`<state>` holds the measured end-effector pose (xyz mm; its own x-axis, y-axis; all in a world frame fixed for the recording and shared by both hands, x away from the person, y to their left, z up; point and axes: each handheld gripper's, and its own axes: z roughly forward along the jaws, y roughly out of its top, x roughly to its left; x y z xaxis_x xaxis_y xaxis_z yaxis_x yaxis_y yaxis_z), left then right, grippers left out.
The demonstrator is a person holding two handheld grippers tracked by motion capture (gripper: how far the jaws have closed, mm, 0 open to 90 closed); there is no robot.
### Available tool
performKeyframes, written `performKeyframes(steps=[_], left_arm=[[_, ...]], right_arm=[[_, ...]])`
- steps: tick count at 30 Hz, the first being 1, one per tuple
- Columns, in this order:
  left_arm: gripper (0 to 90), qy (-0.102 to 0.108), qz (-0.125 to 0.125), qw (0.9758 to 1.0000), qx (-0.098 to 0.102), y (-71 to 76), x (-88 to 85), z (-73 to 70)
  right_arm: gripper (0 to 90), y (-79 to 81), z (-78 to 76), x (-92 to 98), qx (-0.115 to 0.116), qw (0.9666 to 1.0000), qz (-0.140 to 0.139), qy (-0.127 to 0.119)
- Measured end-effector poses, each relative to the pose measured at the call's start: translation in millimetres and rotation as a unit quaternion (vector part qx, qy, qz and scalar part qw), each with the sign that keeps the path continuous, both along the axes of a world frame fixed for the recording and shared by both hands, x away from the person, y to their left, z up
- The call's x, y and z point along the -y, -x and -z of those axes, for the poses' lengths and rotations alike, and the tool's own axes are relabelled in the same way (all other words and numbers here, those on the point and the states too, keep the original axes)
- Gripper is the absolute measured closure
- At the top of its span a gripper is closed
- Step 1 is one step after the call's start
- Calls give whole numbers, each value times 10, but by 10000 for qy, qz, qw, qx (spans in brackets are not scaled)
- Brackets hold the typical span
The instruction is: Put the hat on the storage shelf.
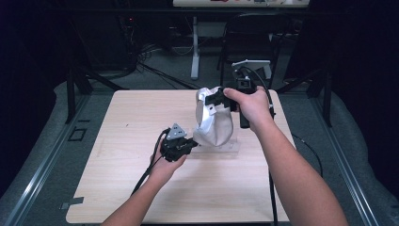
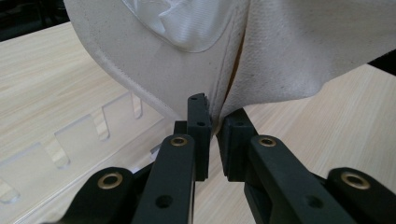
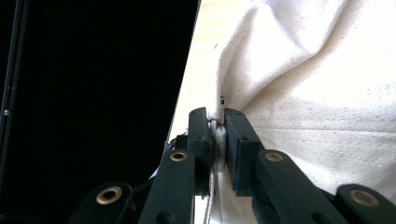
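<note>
Left gripper [image 2: 215, 135]: clamped on cloth bag [image 1: 214, 125] bottom edge | right gripper [image 3: 217, 133]: clamped on bag's top

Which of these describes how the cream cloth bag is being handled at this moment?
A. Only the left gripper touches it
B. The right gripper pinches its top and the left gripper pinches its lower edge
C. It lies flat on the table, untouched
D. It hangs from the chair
B: the right gripper is clamped on a fold at the top of the cloth bag, and the left gripper is closed on its lower seam.
</note>
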<state>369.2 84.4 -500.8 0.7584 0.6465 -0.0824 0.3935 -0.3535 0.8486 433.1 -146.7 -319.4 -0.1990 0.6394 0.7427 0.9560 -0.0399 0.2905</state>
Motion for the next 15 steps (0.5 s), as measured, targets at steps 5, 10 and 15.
performKeyframes(steps=[5,10,15], left_arm=[[848,-109,-114,9999,19,42,7,24],[852,-181,-367,9992,-23,105,43,64],[854,-324,-494,9982,-103,128,81,105]], right_arm=[[818,-6,45,-26,-37,10000,-49,-28],[818,-2,77,-30,-46,10000,-54,-22],[818,-10,114,1,-91,10000,-17,11]])
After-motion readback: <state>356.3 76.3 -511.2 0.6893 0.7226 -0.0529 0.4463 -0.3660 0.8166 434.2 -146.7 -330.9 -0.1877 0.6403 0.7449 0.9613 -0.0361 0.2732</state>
